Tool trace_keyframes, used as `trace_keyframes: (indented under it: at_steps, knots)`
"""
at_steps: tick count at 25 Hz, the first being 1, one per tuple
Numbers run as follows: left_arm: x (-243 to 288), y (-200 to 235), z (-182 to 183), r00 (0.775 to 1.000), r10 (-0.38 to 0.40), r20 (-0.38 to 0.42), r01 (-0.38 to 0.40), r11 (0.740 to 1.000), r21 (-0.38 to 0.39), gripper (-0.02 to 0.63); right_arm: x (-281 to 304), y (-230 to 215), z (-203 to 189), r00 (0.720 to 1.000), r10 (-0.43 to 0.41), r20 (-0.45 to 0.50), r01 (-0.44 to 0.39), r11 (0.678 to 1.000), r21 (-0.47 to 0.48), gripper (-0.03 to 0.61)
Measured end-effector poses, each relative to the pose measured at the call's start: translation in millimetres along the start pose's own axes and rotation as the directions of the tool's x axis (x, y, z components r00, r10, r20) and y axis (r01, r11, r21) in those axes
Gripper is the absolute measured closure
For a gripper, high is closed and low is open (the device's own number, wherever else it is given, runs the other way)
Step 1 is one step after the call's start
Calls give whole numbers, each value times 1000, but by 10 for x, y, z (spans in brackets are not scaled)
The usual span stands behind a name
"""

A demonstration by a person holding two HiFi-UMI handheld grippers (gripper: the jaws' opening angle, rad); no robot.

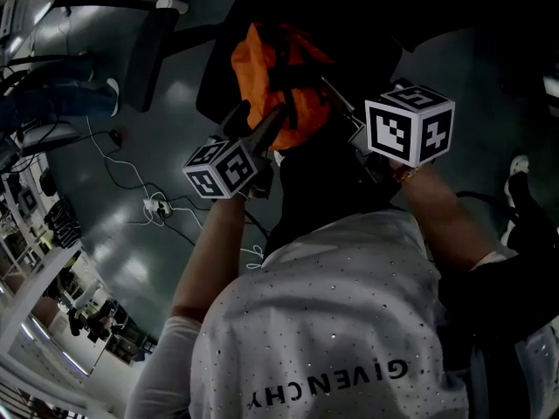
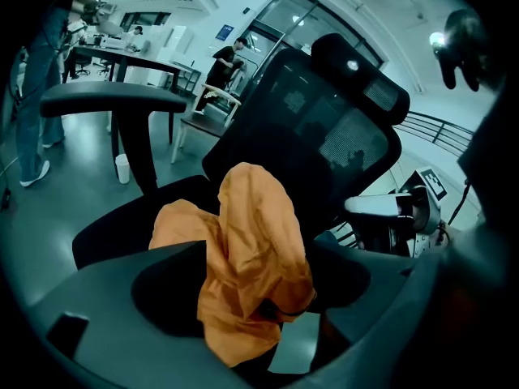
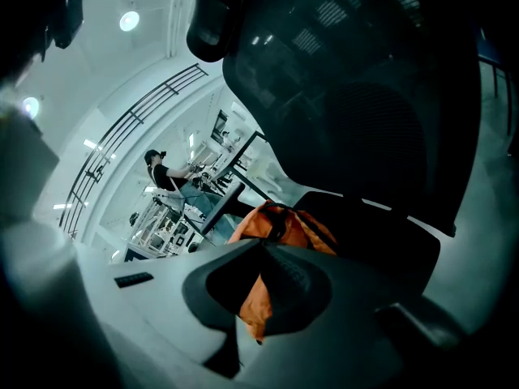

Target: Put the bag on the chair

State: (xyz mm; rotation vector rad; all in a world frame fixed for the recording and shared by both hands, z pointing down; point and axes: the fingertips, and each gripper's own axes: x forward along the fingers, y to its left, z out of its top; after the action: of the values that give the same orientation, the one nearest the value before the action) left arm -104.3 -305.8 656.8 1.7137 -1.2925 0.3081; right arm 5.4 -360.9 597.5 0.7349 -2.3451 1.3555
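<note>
An orange bag (image 1: 279, 72) lies on the seat of a black office chair (image 1: 214, 77), in front of its mesh backrest (image 2: 324, 136). In the left gripper view the bag (image 2: 251, 250) stands crumpled between the wide-apart jaws of my left gripper (image 2: 251, 298), and the pads do not press on it. My right gripper (image 3: 263, 286) has its dark pads closed together on a fold of the bag (image 3: 288, 225), with fabric hanging below them. From the head view both grippers, left (image 1: 262, 129) and right (image 1: 345, 120), reach over the seat.
The chair's armrest (image 2: 113, 97) juts out on the left. Cables and a power strip (image 1: 157, 206) lie on the floor at left. A white cup (image 2: 122, 168) stands by the chair's post. A person in jeans (image 2: 32, 96) stands far left; desks and people are behind.
</note>
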Motion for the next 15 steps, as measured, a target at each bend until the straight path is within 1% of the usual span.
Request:
trace_keyframes:
  at_steps: [2,4,6,7,9,13,15]
  knots:
    - [10,-24,-8,1000,12,-14,-12,1000,2,227,-65,2,20,1000,1,4,-1,1000,1,574]
    - [-13,-13,47,999,39,-8,-39,999,7,227,-107,11,56,1000,0,7,0,1000,0,574]
    - [-64,35,138,998,50,36,-50,999,-1,250,-94,7,56,1000,-1,13,1,1000,-1,574]
    - [-87,57,170,997,44,61,-43,999,-11,267,-75,-5,35,1000,-2,16,2,1000,-1,574]
    - [-108,69,191,996,28,88,-26,999,-19,273,-68,-44,-6,1000,-6,22,6,1000,0,574]
    - [-92,46,210,997,37,64,-38,999,11,259,-124,-51,37,1000,-12,26,12,1000,-11,574]
    - [-122,-2,204,997,35,72,-35,999,-3,259,-185,-22,26,1000,-16,26,16,1000,-23,574]
